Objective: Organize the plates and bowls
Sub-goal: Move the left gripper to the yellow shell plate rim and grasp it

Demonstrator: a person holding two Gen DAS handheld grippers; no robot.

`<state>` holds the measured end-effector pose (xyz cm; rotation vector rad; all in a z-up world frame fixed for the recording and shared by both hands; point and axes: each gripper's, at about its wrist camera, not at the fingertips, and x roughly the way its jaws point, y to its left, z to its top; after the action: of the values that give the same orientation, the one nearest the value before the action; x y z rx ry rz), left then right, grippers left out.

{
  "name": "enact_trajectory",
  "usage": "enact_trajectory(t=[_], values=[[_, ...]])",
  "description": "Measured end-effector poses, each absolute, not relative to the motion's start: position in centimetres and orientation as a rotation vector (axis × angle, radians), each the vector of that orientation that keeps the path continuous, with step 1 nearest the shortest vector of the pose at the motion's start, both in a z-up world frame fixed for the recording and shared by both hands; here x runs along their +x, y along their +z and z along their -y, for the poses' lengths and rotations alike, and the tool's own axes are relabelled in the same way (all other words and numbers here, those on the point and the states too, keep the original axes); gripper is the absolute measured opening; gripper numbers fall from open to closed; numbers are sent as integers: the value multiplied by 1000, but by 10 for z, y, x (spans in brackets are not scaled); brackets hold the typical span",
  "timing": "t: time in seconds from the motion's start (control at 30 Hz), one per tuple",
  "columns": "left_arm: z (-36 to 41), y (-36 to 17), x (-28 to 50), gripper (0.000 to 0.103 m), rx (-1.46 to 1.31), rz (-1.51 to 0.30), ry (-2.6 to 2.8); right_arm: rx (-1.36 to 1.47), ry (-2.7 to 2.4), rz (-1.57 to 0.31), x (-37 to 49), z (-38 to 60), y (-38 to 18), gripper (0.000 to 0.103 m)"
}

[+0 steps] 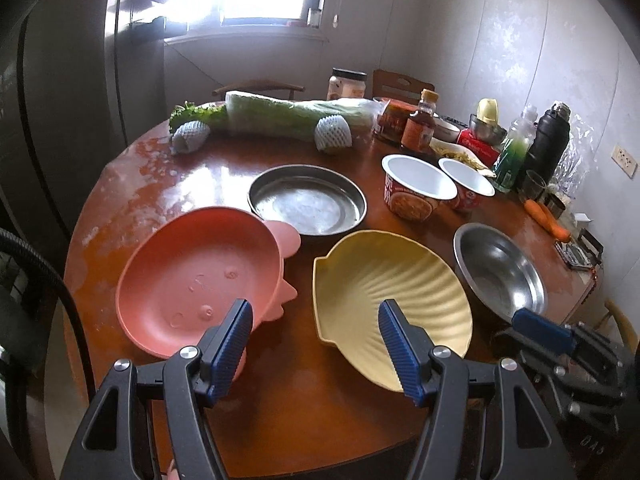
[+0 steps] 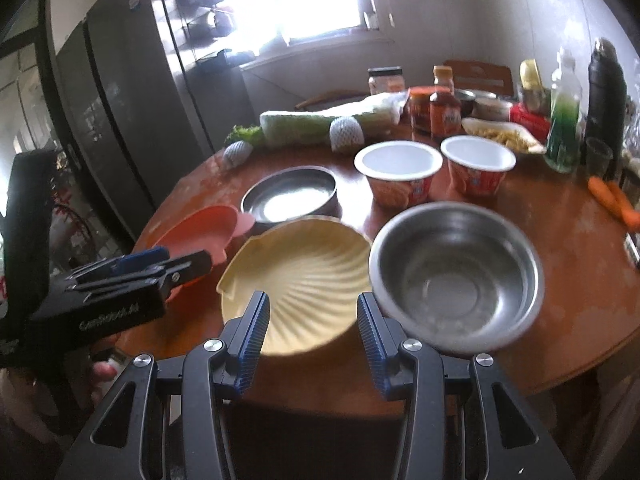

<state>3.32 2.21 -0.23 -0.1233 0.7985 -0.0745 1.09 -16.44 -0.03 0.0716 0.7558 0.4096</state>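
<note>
Left wrist view: my left gripper [image 1: 316,320] hangs above the near edge of the round wooden table [image 1: 224,176], jaws apart and holding nothing; bare tabletop shows between the blue pads. The pink plate [image 1: 200,276] lies just beyond my left finger, its scalloped rim overlapping the round steel pan [image 1: 307,205] behind it. The yellow shell-shaped plate [image 1: 392,296] lies under my right finger, near the table edge. Open wood remains on the far left, before the cabbage [image 1: 280,118].

Right wrist view: my right gripper [image 2: 313,316] also stands open and empty, its jaws framing the yellow plate's near rim. The steel bowl [image 2: 456,276] sits just right of it, close to the table's front edge. Two paper cups [image 2: 400,172] stand behind; bottles crowd the far right.
</note>
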Motion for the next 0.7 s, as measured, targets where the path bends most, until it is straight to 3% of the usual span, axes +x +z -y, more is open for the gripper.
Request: enact_trajectory(t=[0.7], values=[[-5,-31,55,65,-128,-898,-128,126,379,-858,27,163,-33,47]])
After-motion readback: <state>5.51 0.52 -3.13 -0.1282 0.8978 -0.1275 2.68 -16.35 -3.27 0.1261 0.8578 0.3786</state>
